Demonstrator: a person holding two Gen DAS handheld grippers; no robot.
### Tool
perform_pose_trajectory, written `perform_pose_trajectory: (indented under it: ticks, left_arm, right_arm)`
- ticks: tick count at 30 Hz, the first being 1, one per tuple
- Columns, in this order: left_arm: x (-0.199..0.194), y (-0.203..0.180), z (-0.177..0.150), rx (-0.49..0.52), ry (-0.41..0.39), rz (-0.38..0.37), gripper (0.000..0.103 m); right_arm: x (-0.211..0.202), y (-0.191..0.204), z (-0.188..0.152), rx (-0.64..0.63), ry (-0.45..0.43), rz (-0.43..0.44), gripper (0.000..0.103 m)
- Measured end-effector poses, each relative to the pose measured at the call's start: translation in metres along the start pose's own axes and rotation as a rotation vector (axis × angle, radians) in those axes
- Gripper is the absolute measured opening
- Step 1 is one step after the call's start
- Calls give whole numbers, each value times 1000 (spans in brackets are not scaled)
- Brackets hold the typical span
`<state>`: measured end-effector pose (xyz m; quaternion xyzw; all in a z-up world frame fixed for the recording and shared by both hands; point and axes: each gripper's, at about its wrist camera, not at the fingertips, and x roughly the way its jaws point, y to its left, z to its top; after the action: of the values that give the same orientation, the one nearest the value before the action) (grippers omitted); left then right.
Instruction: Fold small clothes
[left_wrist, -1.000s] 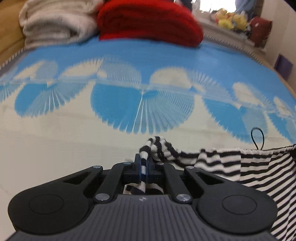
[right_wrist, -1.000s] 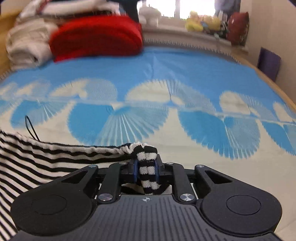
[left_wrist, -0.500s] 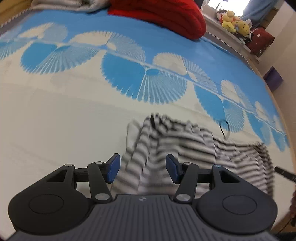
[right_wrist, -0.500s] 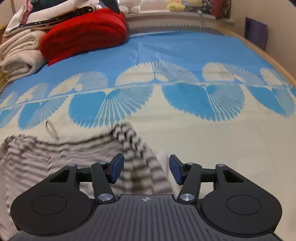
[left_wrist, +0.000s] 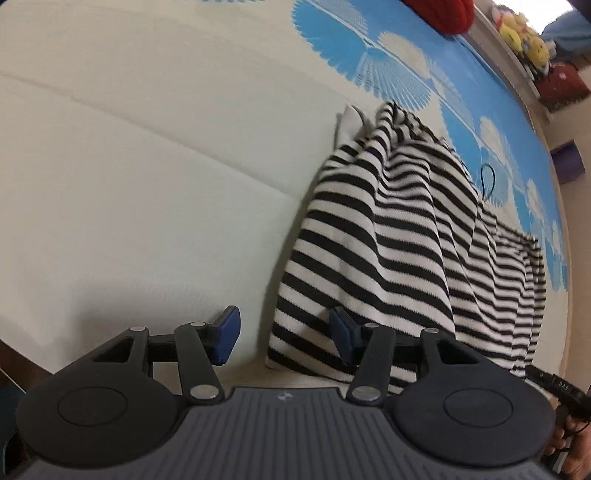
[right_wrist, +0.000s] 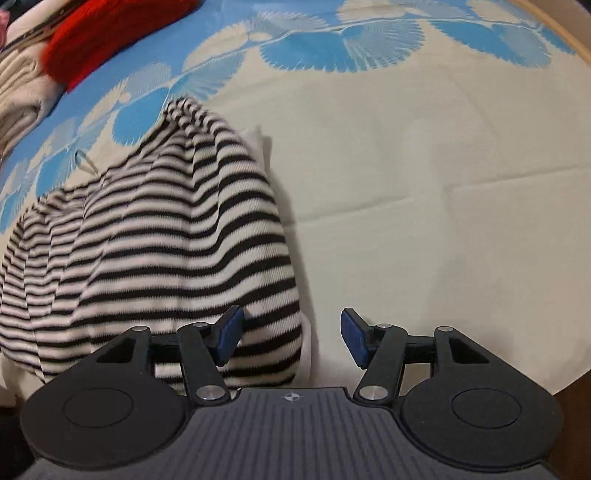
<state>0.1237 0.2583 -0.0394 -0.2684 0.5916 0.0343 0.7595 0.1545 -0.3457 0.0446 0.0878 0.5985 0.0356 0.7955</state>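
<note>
A black-and-white striped garment (left_wrist: 399, 236) lies folded over on the cream part of the bedspread, with a white inner edge showing at its far corner. My left gripper (left_wrist: 284, 338) hovers open above its near left corner, nothing pinched between the blue pads. In the right wrist view the same striped garment (right_wrist: 159, 243) lies at the left, and my right gripper (right_wrist: 291, 338) stands open over its near right corner. The garment's cloth lies under the jaws, not pressed by them. A thin black loop (left_wrist: 487, 181) lies beside the garment's far edge.
The blue and cream fan-patterned bedspread (right_wrist: 424, 166) covers the whole surface. A red knit pile (right_wrist: 110, 37) and cream folded towels (right_wrist: 18, 96) sit at the far end. Stuffed toys (left_wrist: 524, 33) line the far ledge. A hand with a cable (left_wrist: 565, 402) shows at lower right.
Both grippers were shut on the striped cloth's corners, then let go and opened. Both pulled back toward the near edge and tilted down, leaving the garment folded over on the bed.
</note>
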Motion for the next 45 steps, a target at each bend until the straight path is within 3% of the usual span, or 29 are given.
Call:
perform_pose_trajectory:
  ticks: [3, 4, 5, 6, 7, 8, 11, 13, 15, 18, 21, 23, 26, 28, 30, 32, 35, 37, 41, 45]
  left_arm:
    - [5, -8, -4, 49, 15, 0, 56]
    - [7, -13, -5, 76, 23, 4, 45]
    - [10, -15, -7, 98, 28, 0, 25]
    - [10, -18, -7, 118, 28, -8, 13]
    - [7, -20, -8, 137, 15, -16, 3]
    - [2, -22, -10, 154, -14, -31, 2]
    - [-24, -14, -11, 137, -138, -55, 2]
    - [-33, -5, -13, 111, -172, 6, 2]
    - [-21, -1, -15, 99, -108, 73, 2]
    - [6, -14, -20, 194, 13, 171, 3]
    - [9, -18, -20, 187, 8, 213, 8]
    - [-4, -23, -14, 174, -74, 198, 8]
    - [-24, -37, -12, 206, -177, 80, 16]
    - [-27, -51, -16, 266, -187, 0, 17]
    - [-19, -63, -21, 326, -142, -50, 28]
    - [2, -79, -30, 387, -51, -14, 40]
    - [31, -86, -34, 421, 69, 133, 41]
    - [27, -88, -27, 380, 40, 106, 41]
    - [4, -90, -9, 292, -105, 26, 41]
    - [-1, -100, 7, 262, -197, 41, 41]
  right_arm:
    - [4, 8, -5, -60, 8, -14, 59]
    - [5, 10, -7, -78, 12, -20, 58]
    - [6, 11, -8, -94, 18, -25, 55]
    - [7, 13, -9, -110, 21, -26, 50]
    - [6, 14, -9, -124, 17, -21, 36]
    - [6, 14, -6, -127, 12, -7, 16]
    - [-10, 10, 0, -101, -55, 61, 0]
    - [-28, -1, 5, -34, -143, 103, 0]
    - [-36, -17, 7, 50, -164, 124, 0]
    - [-17, -18, 3, 14, -55, 44, 0]
    - [0, -5, 1, -69, 10, -52, 0]
    - [1, -2, 3, -73, 5, -64, 3]
    - [-13, 1, 11, -60, -97, -60, 12]
    - [-20, 2, 11, -56, -149, -18, 22]
    - [-14, 5, 13, -65, -132, 17, 31]
    - [2, 12, 13, -118, -64, 3, 32]
    - [27, 20, 10, -193, 46, -124, 38]
    - [27, 19, 17, -165, 34, -152, 39]
    - [4, 25, 36, -112, -147, -135, 40]
    - [-1, 43, 50, -145, -278, -109, 40]
